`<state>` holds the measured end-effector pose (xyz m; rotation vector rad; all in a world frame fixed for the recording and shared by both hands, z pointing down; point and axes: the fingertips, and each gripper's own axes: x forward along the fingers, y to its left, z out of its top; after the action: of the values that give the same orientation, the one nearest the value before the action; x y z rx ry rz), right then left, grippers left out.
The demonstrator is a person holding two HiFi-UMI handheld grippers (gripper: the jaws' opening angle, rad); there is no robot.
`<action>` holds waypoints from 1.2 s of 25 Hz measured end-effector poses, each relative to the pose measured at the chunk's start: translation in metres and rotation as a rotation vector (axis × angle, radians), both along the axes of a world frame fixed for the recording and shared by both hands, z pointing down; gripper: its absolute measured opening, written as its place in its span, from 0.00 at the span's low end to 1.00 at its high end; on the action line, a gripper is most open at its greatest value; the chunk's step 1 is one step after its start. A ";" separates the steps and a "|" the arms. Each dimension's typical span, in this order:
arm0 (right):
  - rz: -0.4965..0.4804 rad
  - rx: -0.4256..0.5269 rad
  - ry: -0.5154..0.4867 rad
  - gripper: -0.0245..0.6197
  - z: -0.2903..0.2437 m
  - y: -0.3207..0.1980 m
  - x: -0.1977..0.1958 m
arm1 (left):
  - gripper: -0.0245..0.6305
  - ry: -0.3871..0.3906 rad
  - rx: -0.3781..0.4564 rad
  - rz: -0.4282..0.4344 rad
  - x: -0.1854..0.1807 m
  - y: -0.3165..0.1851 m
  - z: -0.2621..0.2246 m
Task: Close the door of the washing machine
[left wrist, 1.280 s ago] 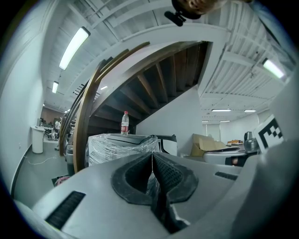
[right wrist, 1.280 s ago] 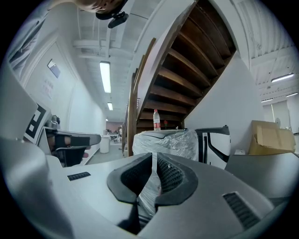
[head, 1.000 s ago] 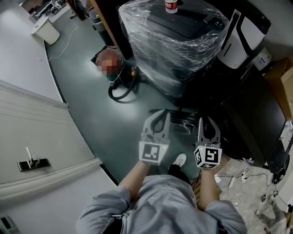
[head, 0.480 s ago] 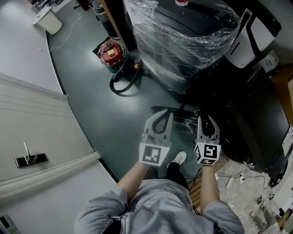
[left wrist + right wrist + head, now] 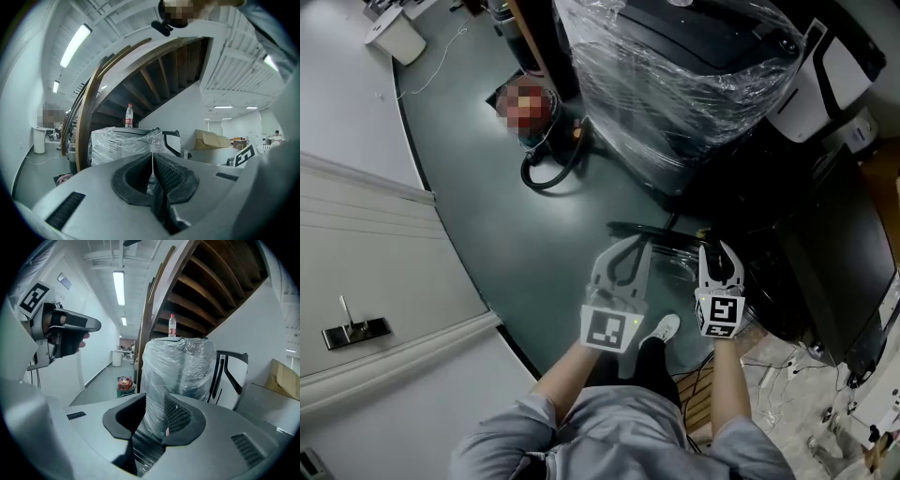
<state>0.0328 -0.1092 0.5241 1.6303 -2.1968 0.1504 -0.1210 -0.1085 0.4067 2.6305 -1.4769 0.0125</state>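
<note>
A dark washing machine [image 5: 825, 272] stands low at the right of the head view. Its dark-rimmed glass door [image 5: 670, 251] seems to hang open toward me, between my two grippers. My left gripper [image 5: 630, 244] hovers left of the door with its pads pressed together and empty; in the left gripper view the left gripper [image 5: 152, 158] shows only a hairline seam. My right gripper [image 5: 719, 251] sits over the door's right side; its jaws have just been opening. In the right gripper view the right gripper [image 5: 153, 404] shows a clear gap with nothing in it.
A plastic-wrapped appliance [image 5: 675, 75] with a bottle [image 5: 172, 326] on top stands ahead. A white unit [image 5: 834, 75] is at its right. A black hose [image 5: 548, 173] lies on the green floor. White wall with a handle [image 5: 356, 330] at left. Cables [image 5: 787, 366] lie at lower right.
The right gripper's jaws have spread apart. Both grippers have sunk a little toward the door, the right one more than the left.
</note>
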 end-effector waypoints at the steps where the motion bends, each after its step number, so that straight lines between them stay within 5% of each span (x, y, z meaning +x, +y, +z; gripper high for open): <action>1: -0.008 -0.007 0.010 0.19 0.006 -0.002 0.000 | 0.04 0.000 -0.004 -0.003 -0.001 -0.001 0.003; 20: -0.201 -0.224 0.159 0.26 0.133 -0.028 -0.023 | 0.04 -0.084 -0.008 0.009 -0.012 -0.011 0.045; 30: -0.278 -0.368 0.179 0.31 0.183 -0.027 -0.033 | 0.04 -0.056 -0.033 -0.011 -0.016 -0.013 0.057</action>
<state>0.0002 -0.1360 0.7074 1.0893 -2.0830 0.2971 -0.1367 -0.1212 0.4638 2.6166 -1.4958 0.1097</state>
